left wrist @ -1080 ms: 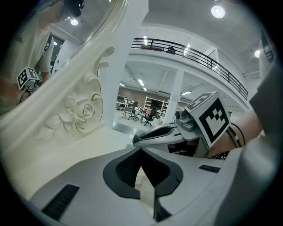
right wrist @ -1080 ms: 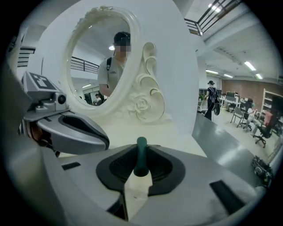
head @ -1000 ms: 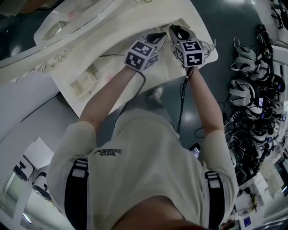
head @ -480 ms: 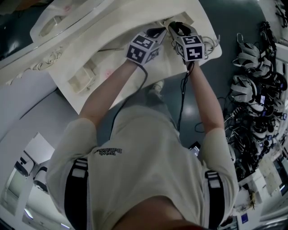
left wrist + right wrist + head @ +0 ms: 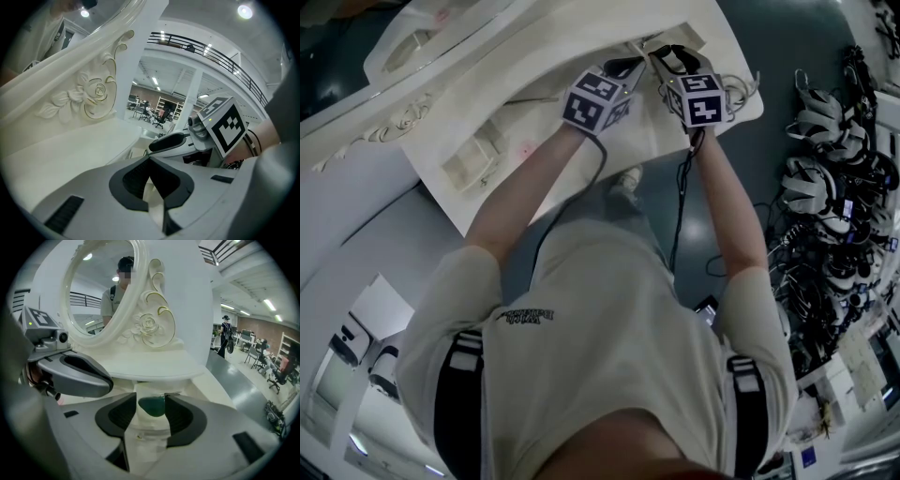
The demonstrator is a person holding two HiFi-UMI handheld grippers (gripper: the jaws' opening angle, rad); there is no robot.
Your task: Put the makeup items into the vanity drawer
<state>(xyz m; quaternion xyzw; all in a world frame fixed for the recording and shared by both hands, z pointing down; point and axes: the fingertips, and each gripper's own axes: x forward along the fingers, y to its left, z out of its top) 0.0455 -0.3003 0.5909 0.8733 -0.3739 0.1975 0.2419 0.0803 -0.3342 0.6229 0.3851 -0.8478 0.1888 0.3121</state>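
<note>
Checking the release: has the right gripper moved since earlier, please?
No: the right gripper stays by the vanity corner; jaws just opened round a green item.

Support: a cream-white vanity [image 5: 487, 103] is used.
Back edge: a raised shelf [image 5: 154, 364] is carried under a carved rose [image 5: 149, 326] and an oval mirror [image 5: 98, 287].
Front left corner: a divided recess [image 5: 469, 167] is set in, with a pink spot [image 5: 525, 150] beside it.
Right end: a teal item [image 5: 152, 406] is laid in a pale compartment [image 5: 150, 437].
</note>
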